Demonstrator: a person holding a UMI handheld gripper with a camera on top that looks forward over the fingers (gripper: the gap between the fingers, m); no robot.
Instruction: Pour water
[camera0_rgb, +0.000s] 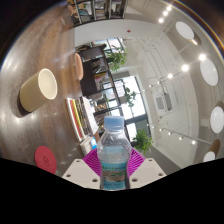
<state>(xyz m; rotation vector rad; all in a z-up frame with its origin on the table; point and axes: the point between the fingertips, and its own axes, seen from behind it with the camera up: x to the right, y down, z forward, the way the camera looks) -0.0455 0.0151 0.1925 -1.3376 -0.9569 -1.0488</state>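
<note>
A clear plastic water bottle (114, 156) with a blue-green label and a pale cap stands between my fingers; the magenta pads (92, 159) press on it from both sides. My gripper (113, 165) is shut on the bottle and holds it with the view tilted steeply. A cream-coloured paper cup (39, 87) stands on the shiny metal table (45, 125), well beyond and to the left of the bottle. Its mouth faces the camera; its inside cannot be made out.
A pink round coaster (45, 156) lies on the table near the left finger. A wooden stool (76, 66) and a dark table with chairs (95, 68) stand beyond the cup. Potted plants (128, 97) and a ceiling with round lights fill the right side.
</note>
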